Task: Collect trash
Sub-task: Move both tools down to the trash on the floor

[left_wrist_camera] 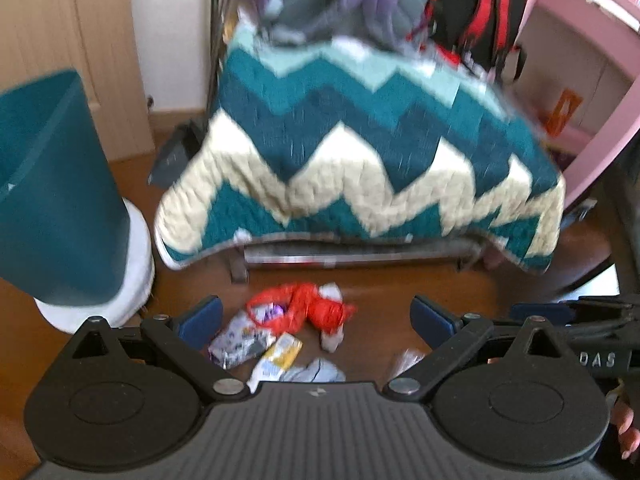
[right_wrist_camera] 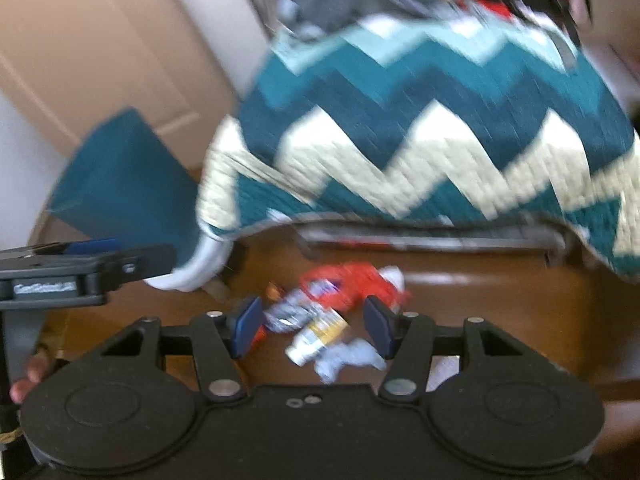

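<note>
Left gripper (left_wrist_camera: 316, 322): jaws spread wide, blue pads (left_wrist_camera: 202, 320) well apart, nothing between them. Held above the wooden floor (left_wrist_camera: 420, 284), aimed down at the trash pile.

Right gripper (right_wrist_camera: 312, 326): jaws parted to a moderate width, narrower than the left, nothing clamped. Blue pads (right_wrist_camera: 246, 326) framing the trash pile from above. Whether hovering or touching the litter cannot be told through the motion blur.

Trash pile on the floor, in front of the draped furniture:
- Red plastic bag (left_wrist_camera: 308, 308), crumpled, at the far side of the pile; white scraps beside it.
- Silver-and-purple wrapper (left_wrist_camera: 236, 344), just beside the bag on the near left.
- Yellow-and-white wrapper (left_wrist_camera: 278, 358), touching the silver one.
- Pale blue crumpled paper (left_wrist_camera: 316, 372), nearest the left gripper body.
- Clear wrapper (left_wrist_camera: 406, 360), lying apart to the right of the pile.

Same pile in the right wrist view: red plastic bag (right_wrist_camera: 352, 280), yellow-and-white wrapper (right_wrist_camera: 320, 338), pale blue crumpled paper (right_wrist_camera: 348, 358).

Teal waste bin (left_wrist_camera: 56, 200) with a white base (left_wrist_camera: 132, 280), standing at left, near the pile. Not touching any litter.

Chevron blanket (left_wrist_camera: 352, 160) in teal, cream and light blue, hanging over a metal-framed piece of furniture behind the pile. Backpacks (left_wrist_camera: 476, 4) stacked above the blanket. Pink shelf unit (left_wrist_camera: 592, 80) at right.
</note>
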